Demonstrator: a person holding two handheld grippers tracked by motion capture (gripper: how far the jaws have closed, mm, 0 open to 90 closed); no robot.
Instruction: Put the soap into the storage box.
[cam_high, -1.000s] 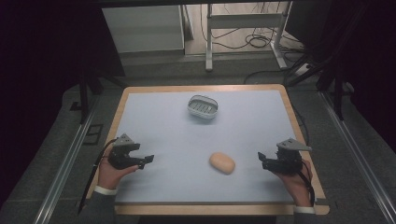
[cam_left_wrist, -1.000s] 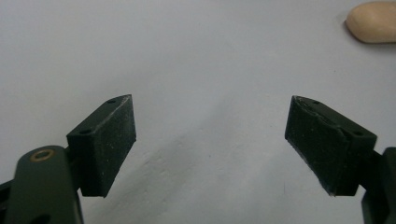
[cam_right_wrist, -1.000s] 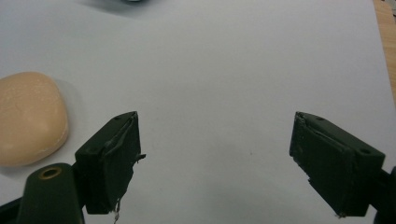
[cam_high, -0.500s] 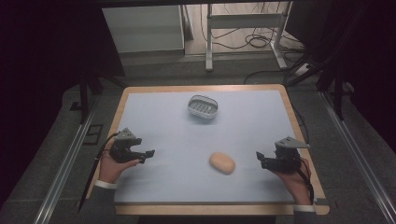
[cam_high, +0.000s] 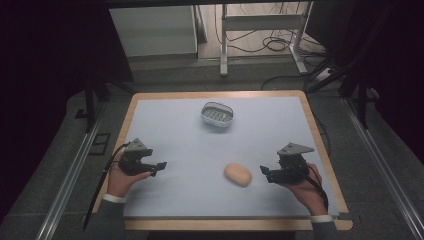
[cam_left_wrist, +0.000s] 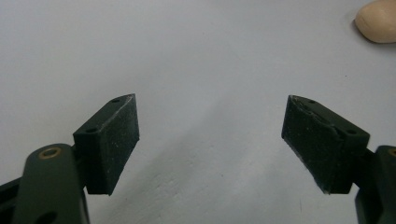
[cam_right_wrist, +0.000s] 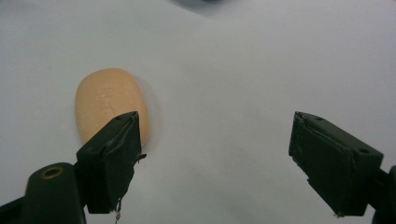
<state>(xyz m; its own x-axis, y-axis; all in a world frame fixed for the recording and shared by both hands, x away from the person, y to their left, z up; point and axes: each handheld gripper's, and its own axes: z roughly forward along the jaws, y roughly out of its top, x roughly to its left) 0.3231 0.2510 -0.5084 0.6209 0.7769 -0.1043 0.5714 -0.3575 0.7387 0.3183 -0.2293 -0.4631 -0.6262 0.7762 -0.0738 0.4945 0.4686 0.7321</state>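
Note:
A peach-coloured oval bar of soap (cam_high: 237, 174) lies on the white table top (cam_high: 190, 145), right of centre near the front. My right gripper (cam_high: 265, 172) hovers open just to the soap's right. In the right gripper view the soap (cam_right_wrist: 109, 105) lies partly behind the left jaw, with bare table between the jaws. My left gripper (cam_high: 157, 167) is open over the front left of the table, holding nothing. Its own view shows the soap (cam_left_wrist: 377, 21) far off at the top right. A grey soap dish (cam_high: 218, 114) with a slotted bottom stands at the back centre.
The table has a wooden rim (cam_high: 320, 145). Bare white surface lies between the two grippers and around the dish. Beyond the table are a metal frame (cam_high: 260, 30), cables on the floor and dark surroundings.
The left gripper has drifted slightly toward the table's front and inward. The right gripper has barely shifted. The soap and dish have stayed put.

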